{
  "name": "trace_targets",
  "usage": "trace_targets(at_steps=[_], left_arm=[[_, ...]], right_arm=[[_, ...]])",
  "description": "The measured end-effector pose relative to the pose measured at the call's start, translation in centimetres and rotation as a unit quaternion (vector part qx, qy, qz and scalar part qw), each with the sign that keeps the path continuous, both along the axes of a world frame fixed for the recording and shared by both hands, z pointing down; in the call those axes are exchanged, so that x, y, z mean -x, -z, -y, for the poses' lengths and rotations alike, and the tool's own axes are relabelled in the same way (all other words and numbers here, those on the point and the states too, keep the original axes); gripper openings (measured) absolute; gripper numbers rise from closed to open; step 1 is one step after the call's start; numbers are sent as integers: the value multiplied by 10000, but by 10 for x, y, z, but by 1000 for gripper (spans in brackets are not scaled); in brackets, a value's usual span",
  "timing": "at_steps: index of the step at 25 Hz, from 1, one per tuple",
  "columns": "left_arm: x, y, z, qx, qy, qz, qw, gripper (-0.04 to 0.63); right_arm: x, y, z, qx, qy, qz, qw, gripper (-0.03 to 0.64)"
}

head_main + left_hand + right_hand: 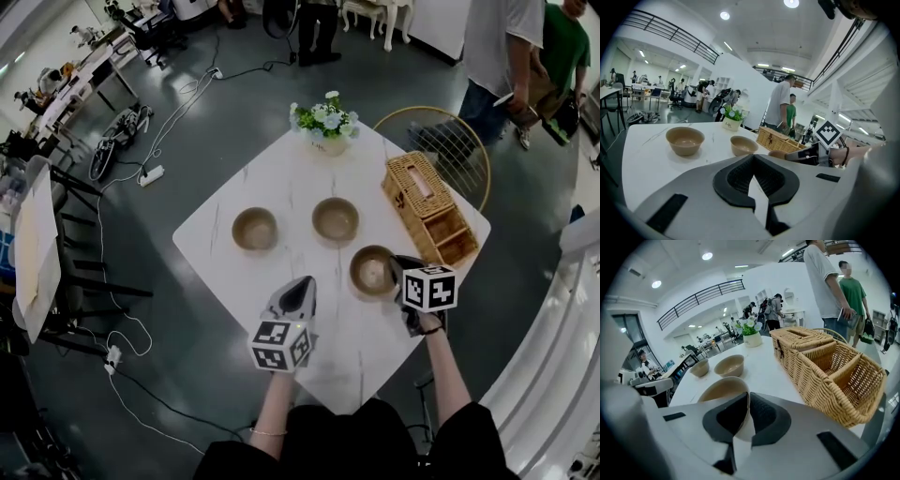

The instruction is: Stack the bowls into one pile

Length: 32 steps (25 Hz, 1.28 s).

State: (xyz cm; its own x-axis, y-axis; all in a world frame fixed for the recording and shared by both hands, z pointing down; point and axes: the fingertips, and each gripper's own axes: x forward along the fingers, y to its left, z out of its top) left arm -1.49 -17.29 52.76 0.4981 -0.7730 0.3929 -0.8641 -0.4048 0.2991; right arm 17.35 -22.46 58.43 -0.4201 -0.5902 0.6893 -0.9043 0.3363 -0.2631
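Note:
Three tan bowls sit on the white table (281, 187). The left bowl (255, 228) (685, 140) (699, 367) and the middle bowl (335, 218) (743, 145) (730, 365) stand free. My right gripper (398, 268) (746, 398) is shut on the right rim of the near bowl (371, 271) (722, 390), one pad inside and one outside. My left gripper (300, 287) (752, 159) hovers over the table in front of the bowls, shut and holding nothing.
A wicker basket (427, 206) (829, 366) stands just right of the near bowl. A flower pot (328, 127) (732, 121) sits at the far corner. A wire chair (450, 141) and people stand beyond the table.

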Motion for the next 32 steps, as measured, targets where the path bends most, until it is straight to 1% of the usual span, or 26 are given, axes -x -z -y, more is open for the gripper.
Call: trace_targets(at_steps=[6,11,17,24,32], left_arm=[[10,8,4,-96,131,12,9999,14],[19,13,12,-175,255,43,9995,14],[30,17,25,-219,413,50,9989,14],[37,16,40,-239,544,48,9982,14],[43,5,53,-126,659,56,9977,14]], right_arm=[[9,23,16,-230,-38,327,9992,26],[19,41,40,-416,-91,604,9973,26],[35,51,72,-467,-263,865,9948,26],[58,48,102,-483,-234,909,9944,26],[76,31,119,-384,-190,769,9961,26]])
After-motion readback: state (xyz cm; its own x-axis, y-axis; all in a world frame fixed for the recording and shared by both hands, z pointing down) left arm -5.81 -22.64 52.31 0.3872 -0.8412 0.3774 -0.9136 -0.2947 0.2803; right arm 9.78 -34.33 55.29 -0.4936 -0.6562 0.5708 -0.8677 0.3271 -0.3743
